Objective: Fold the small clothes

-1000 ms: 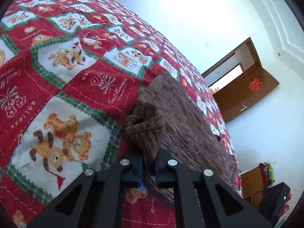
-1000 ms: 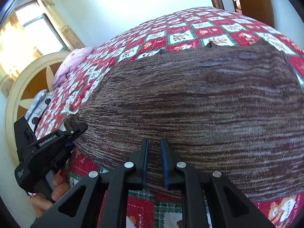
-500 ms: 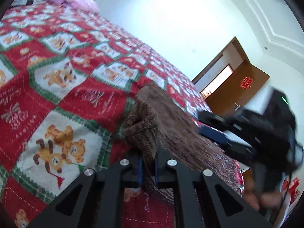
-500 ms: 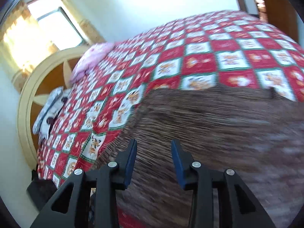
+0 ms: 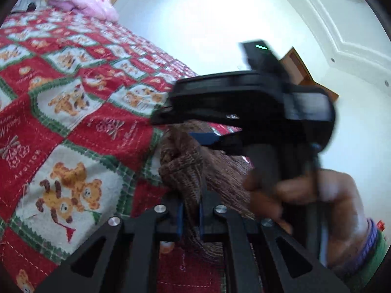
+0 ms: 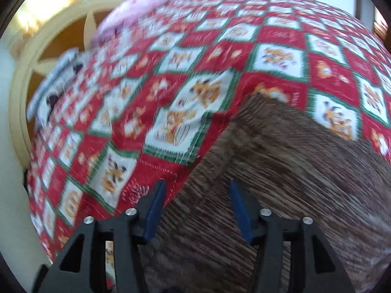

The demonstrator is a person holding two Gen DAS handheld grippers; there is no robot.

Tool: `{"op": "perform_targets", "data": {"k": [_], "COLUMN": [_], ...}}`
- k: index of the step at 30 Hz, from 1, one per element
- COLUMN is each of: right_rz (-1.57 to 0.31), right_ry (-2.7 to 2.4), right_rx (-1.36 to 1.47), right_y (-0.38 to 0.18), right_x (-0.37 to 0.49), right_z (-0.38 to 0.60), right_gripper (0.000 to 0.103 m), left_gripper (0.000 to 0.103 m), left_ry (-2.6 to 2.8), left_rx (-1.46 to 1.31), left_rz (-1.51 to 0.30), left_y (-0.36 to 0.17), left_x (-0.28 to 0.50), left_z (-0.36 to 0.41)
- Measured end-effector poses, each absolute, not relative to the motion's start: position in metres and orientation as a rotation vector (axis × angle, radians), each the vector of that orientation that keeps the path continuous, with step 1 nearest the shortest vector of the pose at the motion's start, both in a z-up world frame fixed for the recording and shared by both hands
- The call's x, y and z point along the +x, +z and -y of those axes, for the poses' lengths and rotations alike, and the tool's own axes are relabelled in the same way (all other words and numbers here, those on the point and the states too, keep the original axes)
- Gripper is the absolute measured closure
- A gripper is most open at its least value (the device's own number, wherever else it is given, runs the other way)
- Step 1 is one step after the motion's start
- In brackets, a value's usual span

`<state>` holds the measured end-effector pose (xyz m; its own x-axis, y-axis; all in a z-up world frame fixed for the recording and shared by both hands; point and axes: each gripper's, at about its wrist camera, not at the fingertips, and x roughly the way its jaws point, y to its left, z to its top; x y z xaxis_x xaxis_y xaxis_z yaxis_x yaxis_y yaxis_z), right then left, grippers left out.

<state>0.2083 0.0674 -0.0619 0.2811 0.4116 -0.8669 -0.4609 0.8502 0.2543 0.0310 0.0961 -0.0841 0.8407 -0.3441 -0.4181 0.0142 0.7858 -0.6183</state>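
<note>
Brown knit garment (image 5: 182,168) stays pinched in left hand-held gripper (image 5: 190,216); right hand-held gripper (image 6: 195,210) has spread wide, empty.

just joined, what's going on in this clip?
A person is folding a brown knit garment on a bed with a red teddy-bear quilt. The left hand-held gripper is shut on a bunched corner of the garment. The right hand-held gripper is open, holding nothing, hovering over the garment's edge; in the left view it crosses just above the pinched corner. The frames are motion-blurred. No finished fold is visible.
</note>
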Motion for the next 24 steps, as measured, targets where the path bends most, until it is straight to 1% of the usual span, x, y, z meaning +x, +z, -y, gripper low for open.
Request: {"op": "perform_targets", "data": {"k": [1,2,6,7,8,9,10,15,17,24], "right_rz": [-1.138,-1.127,-1.143,-1.151,-1.15,-1.146,-1.143,-1.209,-1.193,-1.1], "right_ry": [0.6,0.617,0.638,0.646,0.634,0.602,0.558,0.592,0.595,0.558], "right_rx": [-0.083,-0.114,-0.176,-0.193,-0.223,-0.252,-0.275,0.025,0.134,0.309], "right_y": [-0.063,-0.064,-0.067,-0.068,-0.069,-0.069,-0.069,-0.069,-0.067,-0.056], "right_x": [0.207,0.205,0.209,0.211,0.211,0.213,0.215,0.232,0.232,0.217], "right_z": [-0.072,-0.076,-0.08,-0.08,-0.08,-0.078,-0.076,-0.031,-0.014,0.021], "right_gripper": [0.038,0.037,0.037,0.041,0.047,0.074,0.092,0.095,0.095,0.095], "left_gripper": [0.094,0.094,0.094,0.094,0.094,0.094,0.094,0.094,0.094,0.094], "left_ry": [-0.209,-0.215,-0.225,-0.224,-0.226,-0.23,-0.238,-0.254,-0.26,-0.284], "left_rx": [-0.627,-0.608,-0.579,-0.578,-0.578,-0.575,-0.569,-0.538,-0.547,-0.497], "left_rz": [-0.539,-0.531,-0.52,-0.518,-0.517,-0.516,-0.511,-0.493,-0.494,-0.491], "left_y": [-0.082,-0.08,-0.077,-0.077,-0.077,-0.076,-0.075,-0.072,-0.073,-0.066], "left_x": [0.03,0.029,0.026,0.026,0.026,0.025,0.024,0.022,0.024,0.026], "left_z": [-0.093,-0.09,-0.085,-0.085,-0.085,-0.085,-0.084,-0.079,-0.081,-0.073]}}
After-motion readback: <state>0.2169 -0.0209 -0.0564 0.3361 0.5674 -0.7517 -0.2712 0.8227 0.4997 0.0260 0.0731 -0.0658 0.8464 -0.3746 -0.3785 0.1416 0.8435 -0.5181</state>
